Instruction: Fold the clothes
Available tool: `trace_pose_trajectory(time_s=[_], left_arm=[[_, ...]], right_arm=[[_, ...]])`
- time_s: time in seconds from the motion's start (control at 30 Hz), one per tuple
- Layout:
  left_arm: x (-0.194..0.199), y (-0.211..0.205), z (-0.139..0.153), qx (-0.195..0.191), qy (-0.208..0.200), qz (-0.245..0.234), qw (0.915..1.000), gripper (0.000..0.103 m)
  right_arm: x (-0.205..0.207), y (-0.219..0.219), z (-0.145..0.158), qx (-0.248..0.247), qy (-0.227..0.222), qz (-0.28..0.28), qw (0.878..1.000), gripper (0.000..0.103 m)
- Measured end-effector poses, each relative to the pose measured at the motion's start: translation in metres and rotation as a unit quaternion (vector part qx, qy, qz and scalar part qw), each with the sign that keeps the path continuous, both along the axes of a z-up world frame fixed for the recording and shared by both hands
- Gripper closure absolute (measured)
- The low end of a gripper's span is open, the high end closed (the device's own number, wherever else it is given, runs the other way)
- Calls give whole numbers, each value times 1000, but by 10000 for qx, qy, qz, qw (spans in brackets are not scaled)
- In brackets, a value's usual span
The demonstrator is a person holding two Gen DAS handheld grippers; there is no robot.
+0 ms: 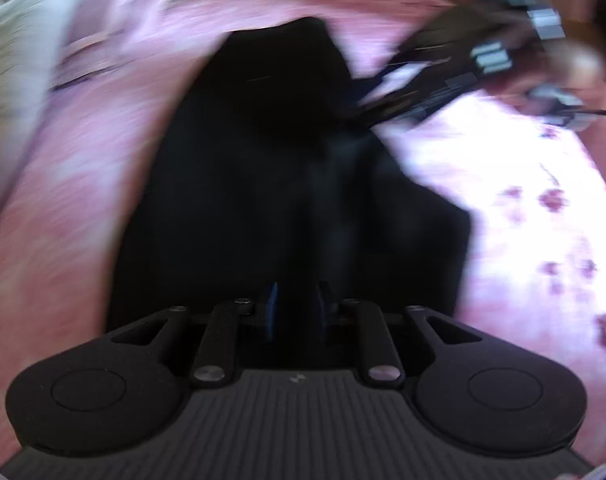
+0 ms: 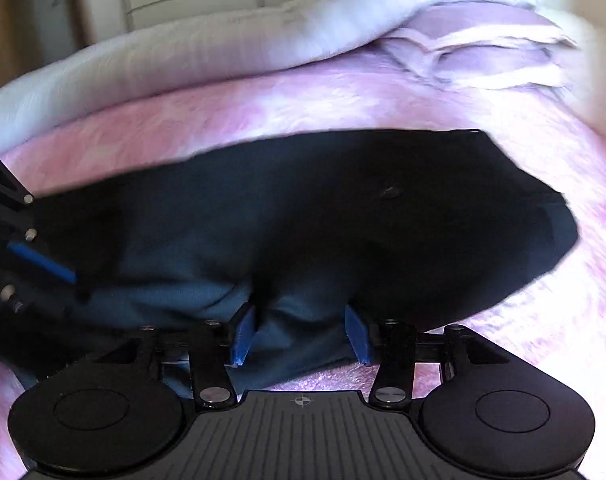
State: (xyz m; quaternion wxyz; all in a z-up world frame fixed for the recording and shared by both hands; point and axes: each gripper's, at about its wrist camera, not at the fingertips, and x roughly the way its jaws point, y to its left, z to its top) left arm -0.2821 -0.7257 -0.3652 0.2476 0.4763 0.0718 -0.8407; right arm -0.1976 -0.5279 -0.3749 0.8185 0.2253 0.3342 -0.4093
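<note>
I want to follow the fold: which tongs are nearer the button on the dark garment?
Right. The right tongs straddle a bunched fold of the dark garment, straight below the button. The left tongs are at the garment's far left end.

Left hand-held gripper (image 1: 296, 306) and right hand-held gripper (image 2: 299, 334), matte black, blue pads, ribbed grey bases, silver screws

Matt dark cloth garment (image 2: 303, 216) lies on soft pink floral bedcover (image 2: 343, 104).
</note>
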Motion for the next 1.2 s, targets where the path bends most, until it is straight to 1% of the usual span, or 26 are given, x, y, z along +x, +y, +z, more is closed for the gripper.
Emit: trace_pose_trajectory(time_s=[0.03, 0.1, 0.13, 0.2, 0.23, 0.27, 0.3, 0.37, 0.4, 0.43, 0.47, 0.57, 0.63, 0.73, 0.77, 0.83, 0.9, 0.97, 1.0, 1.03, 1.07, 1.1, 1.2], left_arm=[[8, -13, 1, -15, -46, 253, 9997, 86], [24, -39, -1, 26, -13, 733, 9973, 87], [30, -51, -4, 104, -17, 907, 9958, 86], [35, -69, -15, 175, -109, 1032, 9944, 86], [37, -78, -20, 211, -155, 1094, 9937, 85], [39, -79, -27, 221, -258, 1093, 9934, 85], [40, -79, -27, 197, -267, 1088, 9935, 85], [43, -79, -28, 147, -285, 1079, 9936, 85], [42, -77, -22, 61, -179, 1039, 9944, 85], [40, -74, -16, -25, -73, 999, 9950, 85], [39, -72, -10, -111, 32, 959, 9953, 85], [30, -85, -7, -25, 295, 965, 9949, 85], [23, -92, -8, -54, 401, 956, 9946, 85], [10, -103, -11, 32, 559, 958, 9938, 84], [6, -108, -15, 79, 528, 928, 9943, 83], [-4, -120, -24, 172, 465, 868, 9950, 74], [-12, -129, -32, 282, 264, 837, 9957, 72], [-16, -133, -34, 335, 135, 754, 9965, 71], [-17, -134, -34, 362, 70, 713, 9968, 76], [-18, -135, -33, 364, 0, 672, 9971, 96], [-19, -136, -32, 309, -53, 638, 9975, 98], [-19, -136, -30, 253, -107, 604, 9978, 101], [-19, -140, -23, 9, -124, 566, 9983, 101]], right_arm=[[-2, 2, 6, 42, -98, -165, 9998, 55], [-9, 7, 18, 64, -336, -523, 9980, 55], [-9, 9, 21, 57, -412, -580, 9974, 55], [-2, 9, 23, 66, -443, -508, 9977, 55], [5, 6, 20, 78, -399, -383, 9984, 55], [12, 3, 17, 89, -354, -259, 9990, 55], [19, -1, 15, 104, -307, -143, 9994, 55], [29, -13, 6, 207, -155, -110, 9996, 55], [34, -19, 2, 260, -89, -98, 9996, 53], [35, -24, 1, 330, -148, -136, 9993, 49], [36, -29, 0, 396, -200, -172, 9989, 47], [40, -35, 3, 369, -163, -187, 9990, 46], [45, -40, 7, 308, -210, -137, 9992, 46], [50, -51, 10, 285, -188, -122, 9993, 46], [50, -54, 10, 293, -110, -177, 9994, 46], [44, -54, 9, 364, -9, -366, 9987, 46], [38, -52, 6, 443, 61, -571, 9974, 46], [32, -43, 4, 466, 174, -659, 9966, 46], [30, -38, 4, 451, 206, -665, 9966, 46], [27, -34, 5, 436, 238, -671, 9965, 45], [25, -29, 5, 421, 269, -677, 9964, 45], [22, -24, 6, 408, 298, -686, 9964, 44], [16, -18, 10, 408, 257, -824, 9954, 44]])
